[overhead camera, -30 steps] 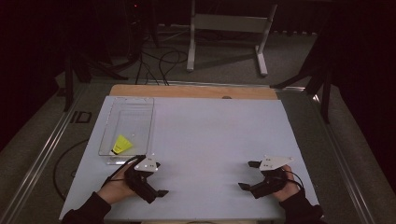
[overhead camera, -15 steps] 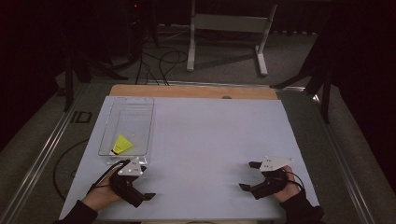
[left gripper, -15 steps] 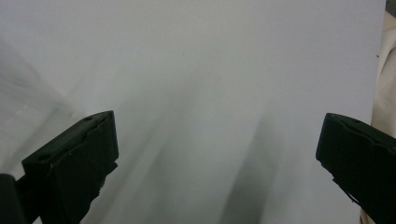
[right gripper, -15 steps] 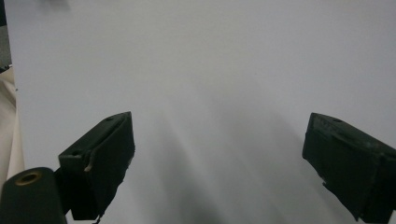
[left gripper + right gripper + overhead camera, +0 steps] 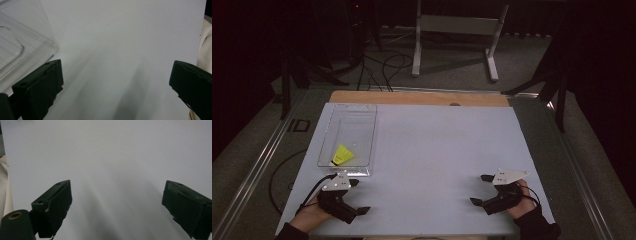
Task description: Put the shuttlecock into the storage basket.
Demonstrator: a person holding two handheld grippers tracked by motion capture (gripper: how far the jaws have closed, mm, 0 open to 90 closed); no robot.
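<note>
A white table point(image 5: 432, 150) takes up most of the floor here, and on its left side, from the person's seat, sits a clear plastic tray point(image 5: 371, 131), a long rectangle whose long axis runs away from the person toward the far edge. Inside it, down at the near end and toward its left wall, lies 1 small yellow piece point(image 5: 343, 154), tilted on the tray floor; what it is exactly I cannot make out.

The left gripper point(image 5: 357, 196) rests on the table just beside the tray's near edge, jaws spread wide with nothing between them. In the left gripper view the tray's clear corner point(image 5: 47, 37) sits up and to the left of the jaws, so the gripper points past the tray rather than into it. The right gripper point(image 5: 479, 190) rests well apart, near the table's right front corner, also gaping wide and empty, with bare white surface ahead of it.

The yellow piece lies forward and slightly left of the left gripper, over the tray's near wall. I'd judge the left hand far better placed to reach it.
</note>
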